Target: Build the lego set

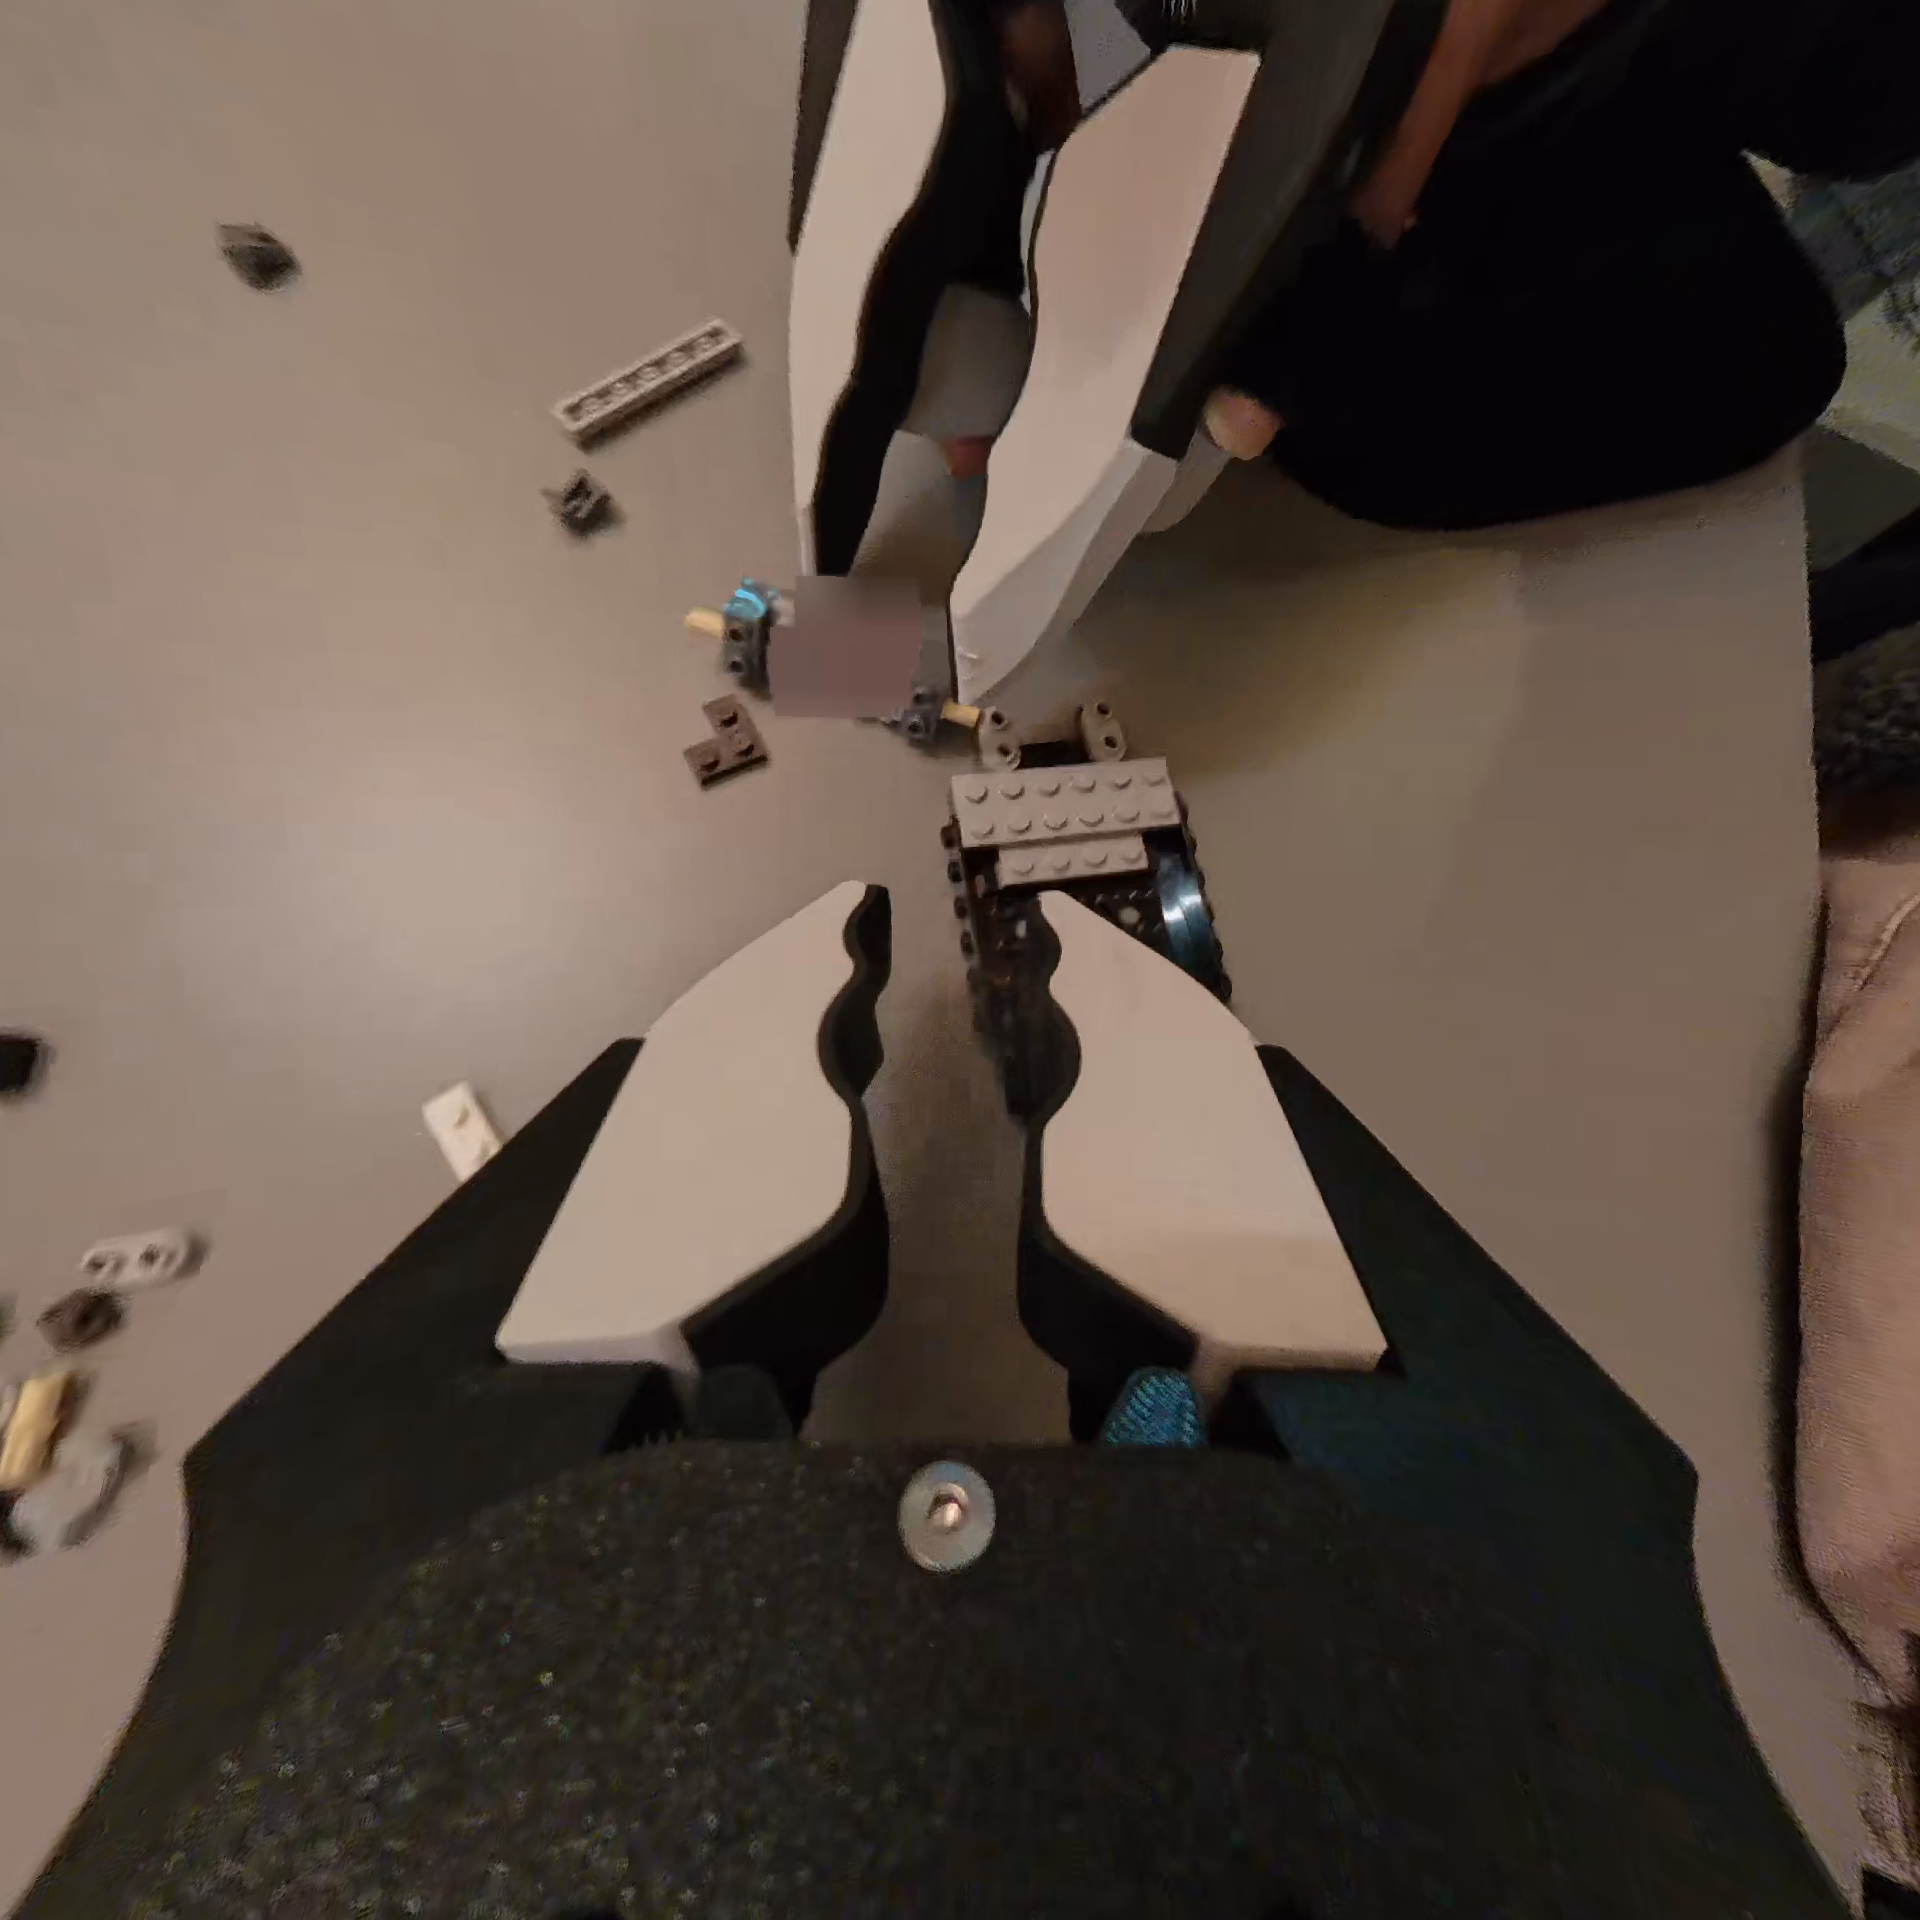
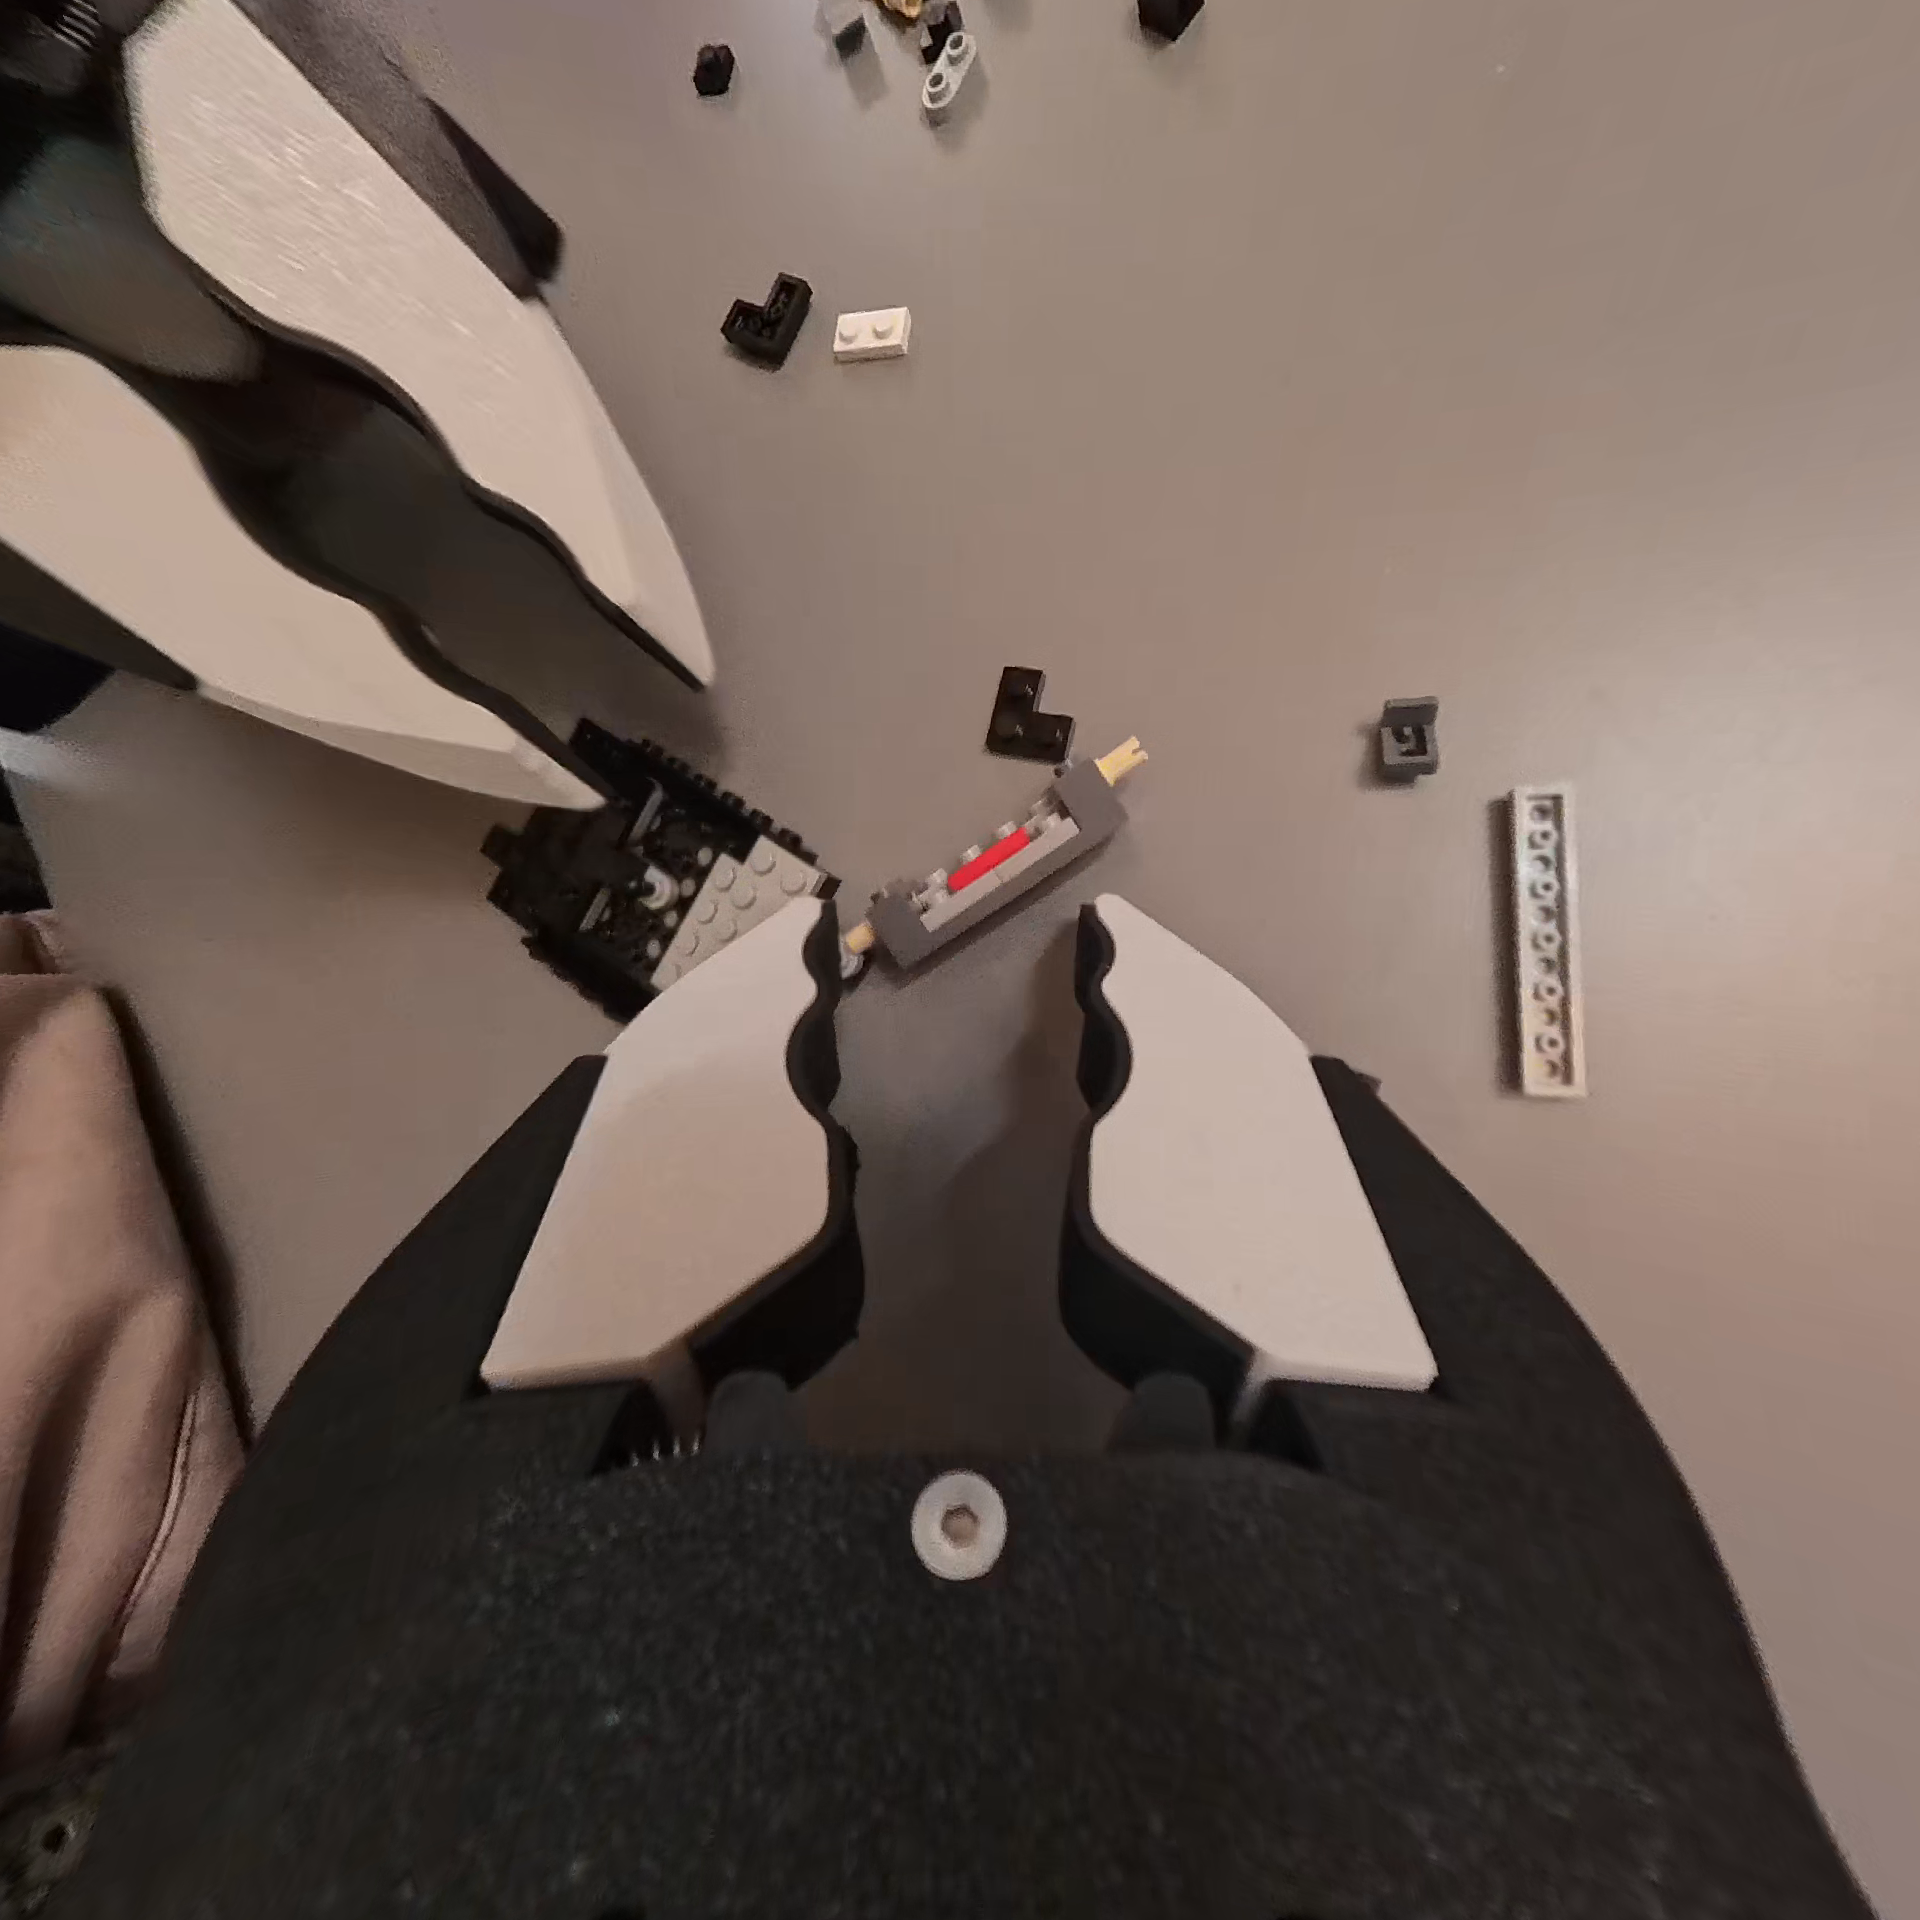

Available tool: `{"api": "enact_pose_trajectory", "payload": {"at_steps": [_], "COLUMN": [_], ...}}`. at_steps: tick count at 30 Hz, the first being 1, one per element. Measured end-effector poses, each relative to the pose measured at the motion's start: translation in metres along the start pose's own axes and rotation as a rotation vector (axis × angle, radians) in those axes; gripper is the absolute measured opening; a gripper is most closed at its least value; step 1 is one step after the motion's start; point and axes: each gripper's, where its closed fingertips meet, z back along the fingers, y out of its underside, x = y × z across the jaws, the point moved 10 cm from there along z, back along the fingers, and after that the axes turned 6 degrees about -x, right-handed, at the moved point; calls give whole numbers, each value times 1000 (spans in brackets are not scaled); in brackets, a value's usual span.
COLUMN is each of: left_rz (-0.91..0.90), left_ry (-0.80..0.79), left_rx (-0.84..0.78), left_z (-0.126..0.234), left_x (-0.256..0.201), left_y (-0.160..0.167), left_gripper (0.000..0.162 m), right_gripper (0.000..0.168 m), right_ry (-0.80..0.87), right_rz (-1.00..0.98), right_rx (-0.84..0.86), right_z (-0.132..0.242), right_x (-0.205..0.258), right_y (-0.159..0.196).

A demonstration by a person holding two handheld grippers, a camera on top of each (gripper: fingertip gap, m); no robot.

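A black and grey lego build (image 1: 1070, 831) lies on the grey table, just beyond and partly under my left gripper's right finger (image 1: 1143, 1039). My left gripper (image 1: 961, 899) is open and holds nothing. A small grey assembly (image 2: 997, 862) with a red piece and tan pins at both ends lies just in front of my right gripper (image 2: 954, 914), which is open and empty. The build (image 2: 644, 873) is to its left, with the left gripper (image 2: 649, 738) over it and one fingertip at the build's edge. The right gripper (image 1: 935, 582) hangs over the grey assembly (image 1: 748, 623).
Loose parts lie on the table: a long grey plate (image 2: 1548, 935), black L-shaped plates (image 2: 1023, 717) (image 2: 769, 317), a white plate (image 2: 873, 332), a dark grey piece (image 2: 1410, 738) and several more far off (image 2: 940, 62). The table edge (image 1: 1813, 935) and beige fabric (image 1: 1860, 1351) lie close on the right. The gap from one gripper's tips to the other's is roughly 7 cm. To reach the dark grey piece (image 2: 1410, 738) in a straight line is about 6 cm for my right fingers, about 12 cm for my left. Look for it in the left wrist view (image 1: 583, 484) too.
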Motion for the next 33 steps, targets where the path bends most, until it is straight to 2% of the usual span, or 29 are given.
{"api": "enact_pose_trajectory", "payload": {"at_steps": [2, 5, 9, 12, 14, 18, 20, 21, 23, 24, 26, 28, 31, 33], "left_rz": [3, 31, 107, 191, 287, 513, 589, 607, 619, 617, 637, 676, 772, 831], "left_ry": [-48, -98, -114, -103, -32, 210, 281, 321, 391, 389, 367, 327, 289, 275], "left_rx": [-3, -27, -96, -158, -251, -493, -546, -564, -577, -577, -546, -506, -447, -382], "left_z": [12, 30, 50, 60, 64, 65, 63, 62, 62, 63, 64, 66, 68, 64], "left_x": [-1, -4, -6, -6, -8, -14, -12, -13, -16, -17, -17, -15, -11, -8], "left_y": [6, 14, 23, 28, 27, 18, 17, 17, 17, 18, 21, 27, 40, 50], "left_gripper": [26, 26, 27, 27, 29, 42, 44, 42, 17, 16, 15, 15, 14, 14], "right_gripper": [38, 18, 17, 16, 16, 17, 17, 16, 16, 16, 15, 28, 47, 63], "right_ry": [16, 25, -17, -165, -306, -592, -702, -737, -781, -794, -768, -672, -369, -236], "right_rz": [0, 23, -3, -64, -111, -182, -196, -202, -208, -209, -180, -66, 311, 549], "right_rx": [30, 49, 4, -134, -222, -311, -346, -352, -352, -350, -342, -323, -239, -96], "right_z": [-7, -13, -8, 3, 11, 8, 3, 0, -5, -8, -10, -5, 5, 1], "right_x": [0, 0, -4, 4, 17, 50, 63, 68, 73, 75, 73, 67, 56, 55], "right_y": [-3, -6, -5, -10, -16, -21, -22, -22, -22, -22, -21, -21, -19, -12]}}
